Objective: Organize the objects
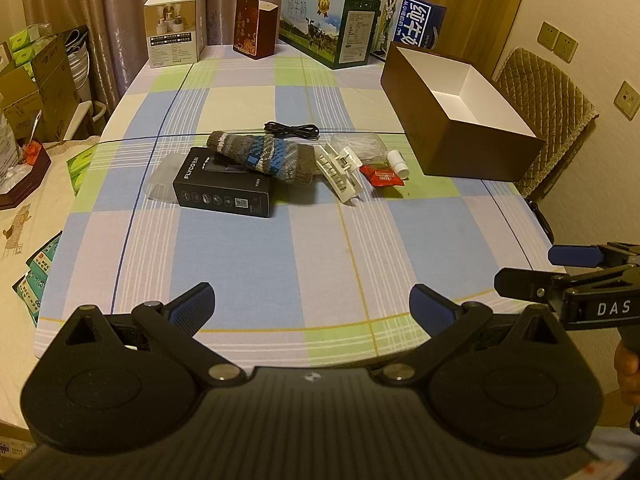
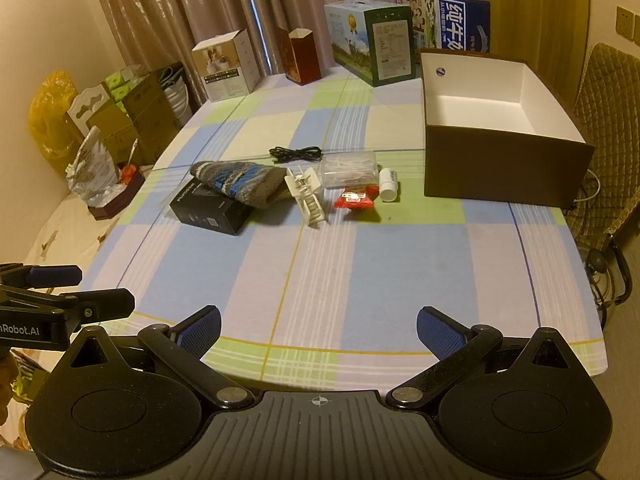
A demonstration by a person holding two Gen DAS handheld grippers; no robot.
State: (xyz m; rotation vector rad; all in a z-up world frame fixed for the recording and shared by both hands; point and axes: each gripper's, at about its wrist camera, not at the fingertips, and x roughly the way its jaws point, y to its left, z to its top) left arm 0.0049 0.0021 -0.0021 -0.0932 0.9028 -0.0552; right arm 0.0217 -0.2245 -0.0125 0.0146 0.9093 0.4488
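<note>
- Curtains and stacked cartons back a bench [image 1: 312, 240] under a checked cloth, with milk cartons [image 1: 332, 24] and smaller packages lined along its far edge.
- Standing at the right far side of the bench, the open brown box [image 2: 504, 168] with a white interior looks empty as far as its inside shows; I judge it to be the place the loose things go, so nothing is sorted yet.
- Everything left to do sits in one cluster at mid-bench, left of the box: a black FLYCO box [image 1: 224, 192] with a knitted sock [image 1: 260, 156] lying across its top.
- Beside the sock lies a white clip [image 2: 308, 196], and just beyond it a clear packet of cotton swabs [image 2: 350, 170].
- Smaller still: a black cable [image 2: 296, 154] behind the cluster, a red snack packet [image 2: 356, 198], and a small white bottle [image 2: 388, 186] nearest the box.
- Left gripper [image 1: 312, 304] hovers over the bench's near edge, jaws spread wide and empty; the cluster lies well ahead of it.
- Right gripper [image 2: 318, 328] also hangs wide and empty at the near edge, with the snack and bottle ahead and the box ahead to its right.
</note>
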